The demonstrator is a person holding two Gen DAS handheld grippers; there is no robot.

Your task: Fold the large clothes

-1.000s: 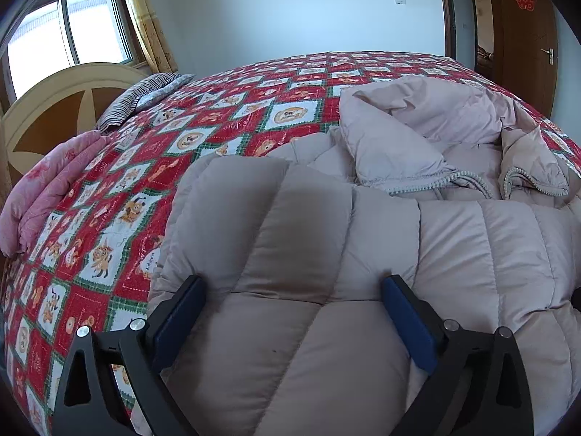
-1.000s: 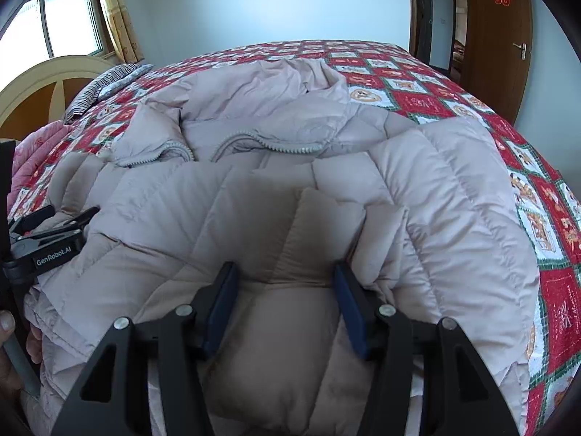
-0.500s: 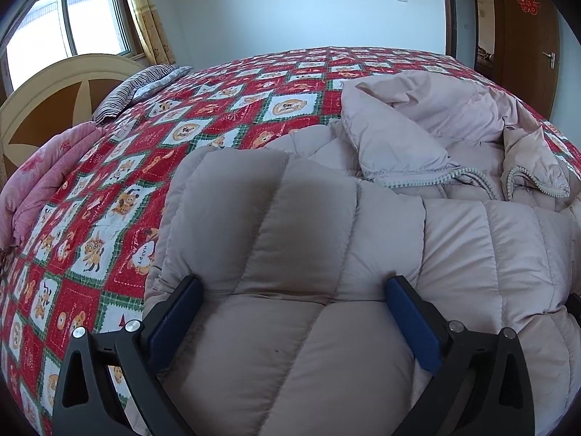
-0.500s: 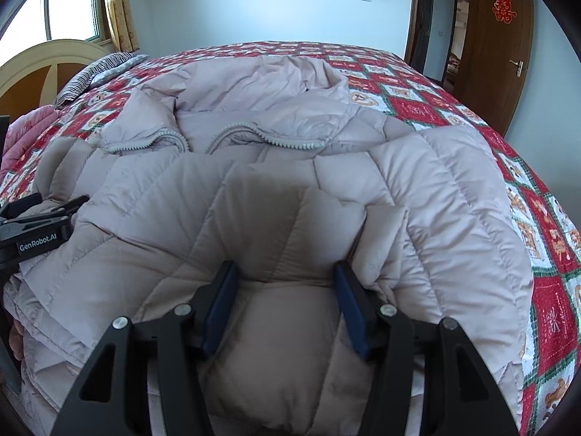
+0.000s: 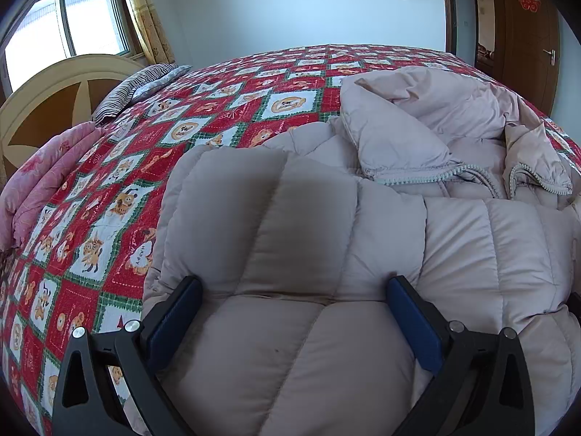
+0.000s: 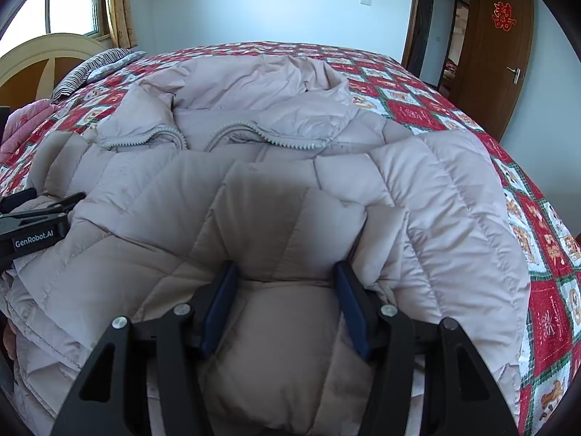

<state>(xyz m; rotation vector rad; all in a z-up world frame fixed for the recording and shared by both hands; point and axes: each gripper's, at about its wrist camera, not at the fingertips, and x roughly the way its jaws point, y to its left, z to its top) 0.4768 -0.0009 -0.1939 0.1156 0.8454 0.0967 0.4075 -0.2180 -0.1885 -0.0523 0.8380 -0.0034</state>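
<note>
Jacket [image 6: 428,196]: a pale puffer jacket on the bed [image 5: 203,123], its long axis running away from both cameras, collar and open zipper [image 6: 276,136] at the far end, hem nearest the claws.
Fold: the near part is doubled over the body, its quilted channels running away from the cameras.
Left claw [image 5: 294,292]: jaws stand wide apart, a thick bulge of the folded hem filling the gap and touching both blue pads [image 5: 174,321].
Right claw [image 6: 287,276]: jaws about half open, blue pads [image 6: 219,309] pressed into a bunched wad of padding, which they hold.
Bedspread [image 5: 120,196]: red and green patchwork, bare left of the jacket.
</note>
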